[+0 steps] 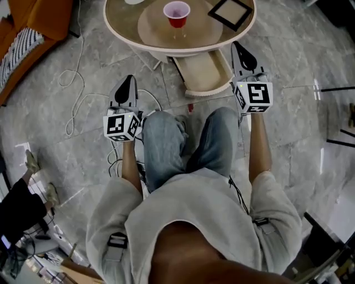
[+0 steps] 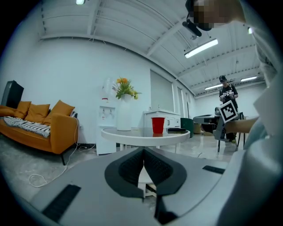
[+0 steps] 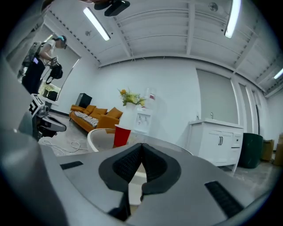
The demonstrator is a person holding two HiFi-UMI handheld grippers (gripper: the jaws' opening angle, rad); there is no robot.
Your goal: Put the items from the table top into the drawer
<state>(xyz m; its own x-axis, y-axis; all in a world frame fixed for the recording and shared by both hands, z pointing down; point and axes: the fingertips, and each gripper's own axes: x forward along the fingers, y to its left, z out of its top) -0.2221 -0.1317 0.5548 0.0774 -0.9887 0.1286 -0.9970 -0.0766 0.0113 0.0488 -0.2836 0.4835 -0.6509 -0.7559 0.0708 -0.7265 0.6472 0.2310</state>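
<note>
While the red cup (image 1: 177, 13) sits on the counter (image 1: 125, 28) at twelve o'clock in the head view, drawer (image 1: 205, 75) open below, left tongs (image 2: 143, 150) then right tongs (image 3: 141, 145) show shut and empty in their gripper views, so reaching in closed would likely topple it.

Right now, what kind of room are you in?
Probably an office lounge or break room: there's an orange sofa, a water dispenser and a round table under long ceiling lights.
</note>
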